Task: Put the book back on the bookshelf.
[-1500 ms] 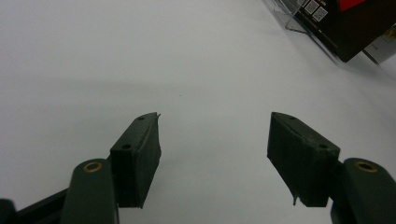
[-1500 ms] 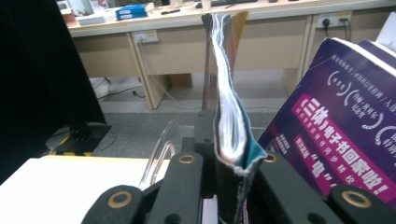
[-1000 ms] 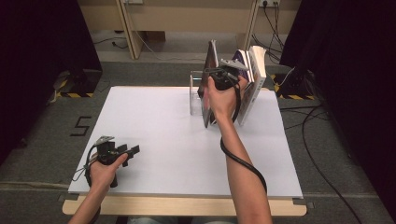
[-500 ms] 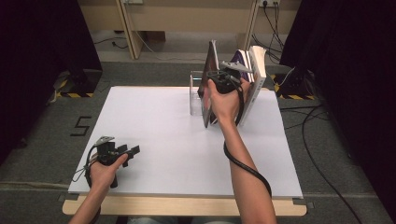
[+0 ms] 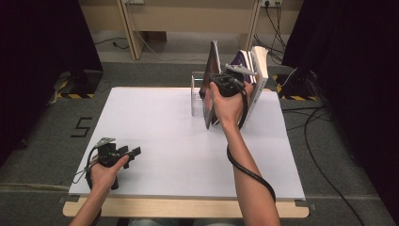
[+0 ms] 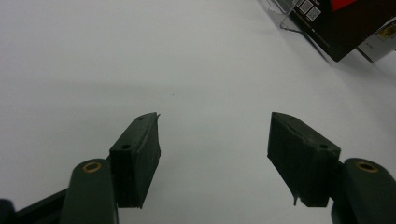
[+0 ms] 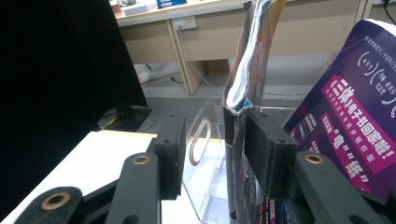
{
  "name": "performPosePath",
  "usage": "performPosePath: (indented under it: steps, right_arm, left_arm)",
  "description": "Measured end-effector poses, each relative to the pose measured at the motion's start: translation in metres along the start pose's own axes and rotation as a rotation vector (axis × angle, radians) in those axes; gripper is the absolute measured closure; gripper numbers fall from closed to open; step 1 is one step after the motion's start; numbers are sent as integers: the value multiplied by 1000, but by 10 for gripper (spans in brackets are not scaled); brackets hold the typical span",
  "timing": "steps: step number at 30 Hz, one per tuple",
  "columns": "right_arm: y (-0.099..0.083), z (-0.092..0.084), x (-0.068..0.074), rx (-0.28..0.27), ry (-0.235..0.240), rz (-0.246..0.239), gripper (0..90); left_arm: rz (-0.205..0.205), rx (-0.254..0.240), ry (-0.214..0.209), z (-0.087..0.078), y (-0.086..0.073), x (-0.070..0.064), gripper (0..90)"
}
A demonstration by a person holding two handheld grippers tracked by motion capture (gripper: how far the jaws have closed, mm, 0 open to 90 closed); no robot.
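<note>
1. This looks like a lab or recording studio set up inside an office-type room.
2. A white table [image 5: 155, 141] stands on grey carpet [image 5: 42, 155], with black curtains [image 5: 42, 42] hung on both sides.
3. A taped number five [image 5: 81, 127] marks the floor, and black-and-yellow hazard tape [image 5: 73, 95] edges the curtain stands.
4. Wall sockets [image 7: 183, 22] sit on beige panelling [image 5: 188, 16], and loose cables [image 5: 315, 136] run across the floor.

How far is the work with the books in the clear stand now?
Done: several books lean in the clear stand. In hand: the right gripper has just been opening its jaws; the thin book stands between them, beside one pad, seemingly released. Left: withdrawing that gripper. The left gripper rests open on the table.
</note>
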State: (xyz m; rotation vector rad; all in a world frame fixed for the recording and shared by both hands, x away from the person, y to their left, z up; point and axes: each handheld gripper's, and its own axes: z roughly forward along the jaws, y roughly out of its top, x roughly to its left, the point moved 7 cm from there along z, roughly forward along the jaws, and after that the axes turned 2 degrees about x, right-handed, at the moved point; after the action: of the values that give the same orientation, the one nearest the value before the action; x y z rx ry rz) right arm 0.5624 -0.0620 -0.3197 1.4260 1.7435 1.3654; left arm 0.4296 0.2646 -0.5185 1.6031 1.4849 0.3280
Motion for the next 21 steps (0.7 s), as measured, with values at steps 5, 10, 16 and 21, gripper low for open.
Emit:
performPosePath:
  steps: [5, 10, 16, 21]
  right_arm:
    - [-5, -6, -1, 3, 12, -3, 578]
    - [-11, -11, -4, 7, 14, -15, 575]
    - [-22, -16, -8, 13, 22, -6, 573]
    - [-30, -19, -10, 22, 28, -2, 571]
  left_arm:
    - [1, -1, 1, 0, 0, 0, 335]
    - [7, -1, -1, 0, 0, -1, 335]
    - [5, -4, 0, -1, 1, 0, 334]
    - [3, -9, 1, -2, 2, 0, 334]
